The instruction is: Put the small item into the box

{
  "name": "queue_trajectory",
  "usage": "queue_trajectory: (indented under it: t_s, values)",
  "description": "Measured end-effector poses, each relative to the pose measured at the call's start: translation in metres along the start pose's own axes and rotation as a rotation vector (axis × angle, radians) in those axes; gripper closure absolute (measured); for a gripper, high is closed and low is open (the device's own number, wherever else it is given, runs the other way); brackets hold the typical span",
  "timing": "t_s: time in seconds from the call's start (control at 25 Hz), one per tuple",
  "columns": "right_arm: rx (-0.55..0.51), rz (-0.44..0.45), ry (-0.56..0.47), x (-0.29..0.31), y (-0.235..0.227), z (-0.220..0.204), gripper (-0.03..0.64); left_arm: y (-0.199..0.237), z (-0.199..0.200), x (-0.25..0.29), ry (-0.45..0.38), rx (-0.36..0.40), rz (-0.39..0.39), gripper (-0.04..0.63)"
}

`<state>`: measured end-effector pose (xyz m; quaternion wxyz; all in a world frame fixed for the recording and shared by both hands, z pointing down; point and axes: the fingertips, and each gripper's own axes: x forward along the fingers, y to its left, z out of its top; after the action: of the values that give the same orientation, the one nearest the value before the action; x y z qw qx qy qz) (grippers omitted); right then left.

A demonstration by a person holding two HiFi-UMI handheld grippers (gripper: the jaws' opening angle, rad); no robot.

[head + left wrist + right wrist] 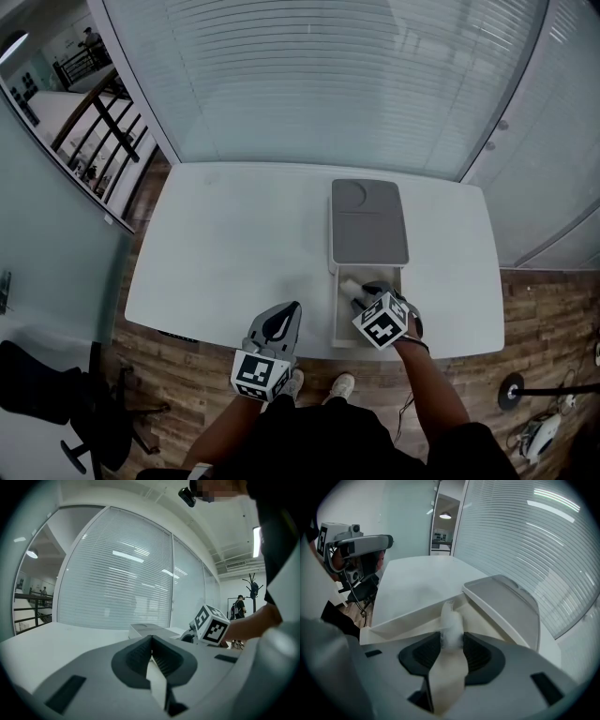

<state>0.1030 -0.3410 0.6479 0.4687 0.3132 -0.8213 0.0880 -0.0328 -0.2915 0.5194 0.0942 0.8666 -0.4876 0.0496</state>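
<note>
The open white box (337, 314) lies near the table's front edge, and its grey lid (368, 222) lies just beyond it. My right gripper (362, 292) hovers over the box opening, shut on a small white fluffy item (349, 284). In the right gripper view the small item (451, 619) is pinched between the pads of the right gripper (451, 639), above the box's inner wall (410, 618), with the lid (506, 603) to the right. My left gripper (291, 311) hangs at the table's front edge, left of the box, its jaws together and empty.
The white table (234, 244) stands against glass walls with blinds (328, 75). A black office chair (56, 394) is on the wood floor at the lower left. In the left gripper view, the right gripper's marker cube (211, 624) shows beside the box lid (145, 630).
</note>
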Motion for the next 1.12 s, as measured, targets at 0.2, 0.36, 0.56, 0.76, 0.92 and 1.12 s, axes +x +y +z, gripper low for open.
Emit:
queue_trajectory:
  t_s: [0.2,0.36,0.56,0.76,0.92,1.12]
  values:
    - [-0.009,-0.003,0.001,0.002,0.0,-0.001,0.453,0.0,-0.001,0.002,-0.001,-0.004,0.001,0.583]
    - [-0.015,0.002,-0.009,-0.001,0.003,0.002,0.442,0.002,0.001,0.003,-0.001,-0.005,0.001,0.583]
    - [-0.007,0.014,-0.02,-0.007,0.006,0.002,0.433,0.001,-0.002,0.005,0.003,-0.007,-0.003,0.583]
    - [0.01,0.012,-0.047,-0.02,0.007,0.007,0.43,-0.001,-0.003,0.006,0.009,-0.006,-0.013,0.583]
    - [0.062,-0.002,-0.125,-0.042,0.008,0.018,0.426,0.0,-0.002,0.007,0.005,0.002,-0.015,0.583]
    - [0.188,-0.063,-0.346,-0.084,-0.003,0.042,0.432,-0.004,0.005,0.01,-0.006,0.009,-0.028,0.583]
